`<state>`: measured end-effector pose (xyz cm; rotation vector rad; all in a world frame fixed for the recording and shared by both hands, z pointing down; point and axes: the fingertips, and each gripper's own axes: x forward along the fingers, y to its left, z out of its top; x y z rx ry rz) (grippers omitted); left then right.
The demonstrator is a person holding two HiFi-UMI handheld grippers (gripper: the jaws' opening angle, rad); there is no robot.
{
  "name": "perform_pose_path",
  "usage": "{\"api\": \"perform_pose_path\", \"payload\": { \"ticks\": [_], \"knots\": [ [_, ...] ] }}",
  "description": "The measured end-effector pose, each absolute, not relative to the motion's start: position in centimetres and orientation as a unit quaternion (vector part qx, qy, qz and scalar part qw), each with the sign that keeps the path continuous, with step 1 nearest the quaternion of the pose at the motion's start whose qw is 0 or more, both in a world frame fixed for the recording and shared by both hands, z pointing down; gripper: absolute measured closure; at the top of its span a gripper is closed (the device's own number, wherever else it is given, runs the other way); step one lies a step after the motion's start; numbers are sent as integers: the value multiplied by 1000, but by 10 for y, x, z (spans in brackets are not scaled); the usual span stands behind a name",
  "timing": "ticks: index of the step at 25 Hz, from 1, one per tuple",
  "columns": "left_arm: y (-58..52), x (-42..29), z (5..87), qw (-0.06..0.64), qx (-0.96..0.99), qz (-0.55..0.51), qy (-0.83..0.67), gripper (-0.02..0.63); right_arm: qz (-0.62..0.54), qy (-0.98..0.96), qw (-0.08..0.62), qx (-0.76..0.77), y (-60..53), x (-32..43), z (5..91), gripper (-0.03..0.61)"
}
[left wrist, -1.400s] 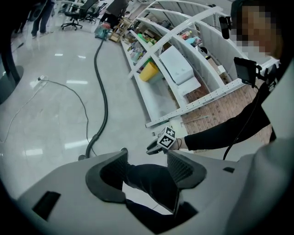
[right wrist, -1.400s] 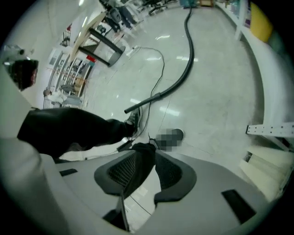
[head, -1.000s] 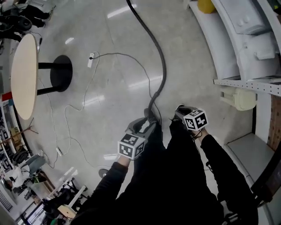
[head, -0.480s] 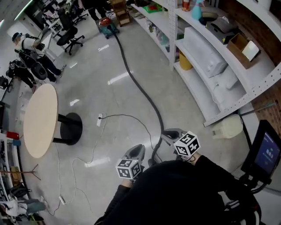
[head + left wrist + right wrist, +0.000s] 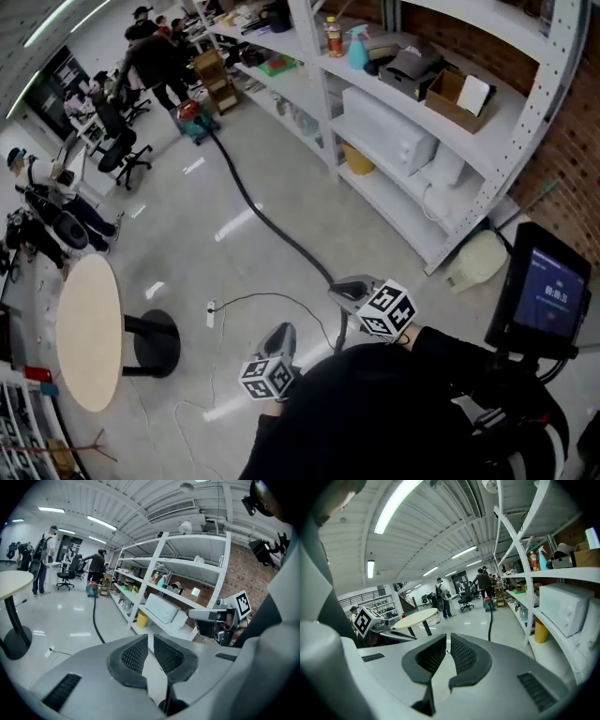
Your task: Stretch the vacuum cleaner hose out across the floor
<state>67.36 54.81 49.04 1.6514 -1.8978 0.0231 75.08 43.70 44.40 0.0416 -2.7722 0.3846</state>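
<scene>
Both grippers came up off floor since 1 s ago, jaws narrowed – hose not in hand.
Item: vac hose (image 5: 270,223), dark, lay on floor (image 5: 187,244); ran from vac cleaner (image 5: 194,122) at far end, alongside shelving (image 5: 394,150), back toward me; near end passed betw. my grippers and went out of sight under my sleeve (image 5: 441,366). L gripper (image 5: 284,330): jaws closing, almost together, nothing betw. pads. R gripper (image 5: 342,289): same, closing, empty. Both pointed level, roughly along hose's long axis, w/ hose below & ahead. R gripper sat nearer, just above near bend; I judged next grab its job, needing a dip down & reopened jaws.
</scene>
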Motion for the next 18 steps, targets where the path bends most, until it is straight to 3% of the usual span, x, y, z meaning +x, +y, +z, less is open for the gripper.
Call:
{"api": "perform_pose_path", "payload": {
  "ticks": [18],
  "knots": [
    [548,687,516,340,605,15,-720,560,138,-974,177,23,429,775,462,538]
  ]
}}
